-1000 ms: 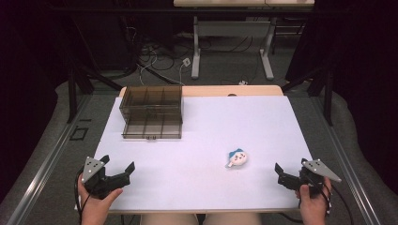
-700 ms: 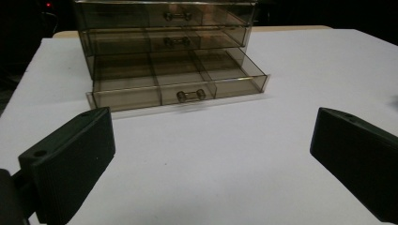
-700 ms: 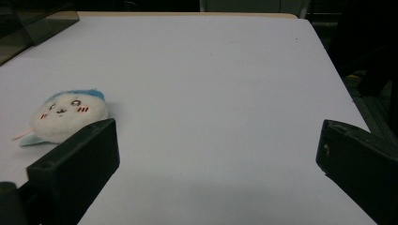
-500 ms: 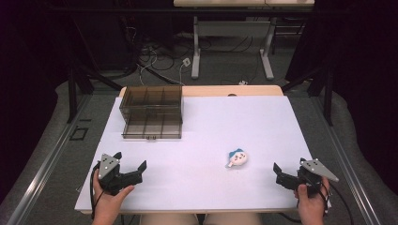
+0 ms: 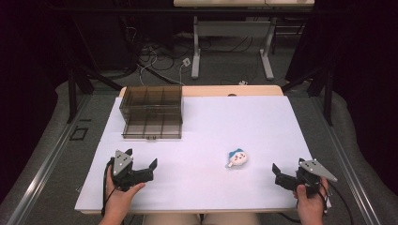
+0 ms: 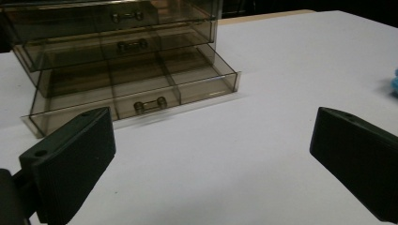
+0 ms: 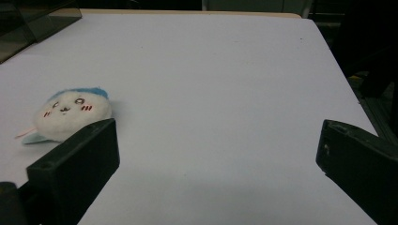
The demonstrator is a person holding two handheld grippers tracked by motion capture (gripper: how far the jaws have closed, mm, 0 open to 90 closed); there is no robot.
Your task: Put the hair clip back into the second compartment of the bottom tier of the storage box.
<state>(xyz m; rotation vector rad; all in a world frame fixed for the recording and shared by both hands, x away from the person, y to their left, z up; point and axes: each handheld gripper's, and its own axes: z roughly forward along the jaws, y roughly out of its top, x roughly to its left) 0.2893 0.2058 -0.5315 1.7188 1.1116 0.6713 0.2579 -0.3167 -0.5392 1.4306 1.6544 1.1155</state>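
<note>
Two grippers, one toy: both tools hang near the front edge of the table [image 5: 202, 112], and no jaw touches anything.
Left gripper [image 5: 151, 165]: jaws spread wide and empty, at the front left of the white top, aimed toward the right and slightly away from the person.
Drawer box [image 5: 151, 111]: smoky clear plastic, at the back left; in the left gripper view its lowest drawer [image 6: 136, 96] stands pulled out, with a small bar handle [image 6: 150, 104] at its front. I judge it stiff, slick and light, easy to shove if bumped.
Plush toy [image 5: 237, 158]: small, round, white with a blue cap and a face, lying on the bare top right of centre, between the two grippers and nearer the right one, well apart from the drawer box.
Handling: probably very light, soft and squashy, not fragile, with fuzz that should not slip; best pinched across the rounded body, not by the thin tab.
Pointing: in the high view its long axis runs diagonally, blue cap toward the back right, pale tab toward the front left; in the right gripper view the face [image 7: 65, 108] is turned up.
Right gripper [image 5: 277, 171]: jaws wide apart and empty, at the front right, pointing left toward the toy.
</note>
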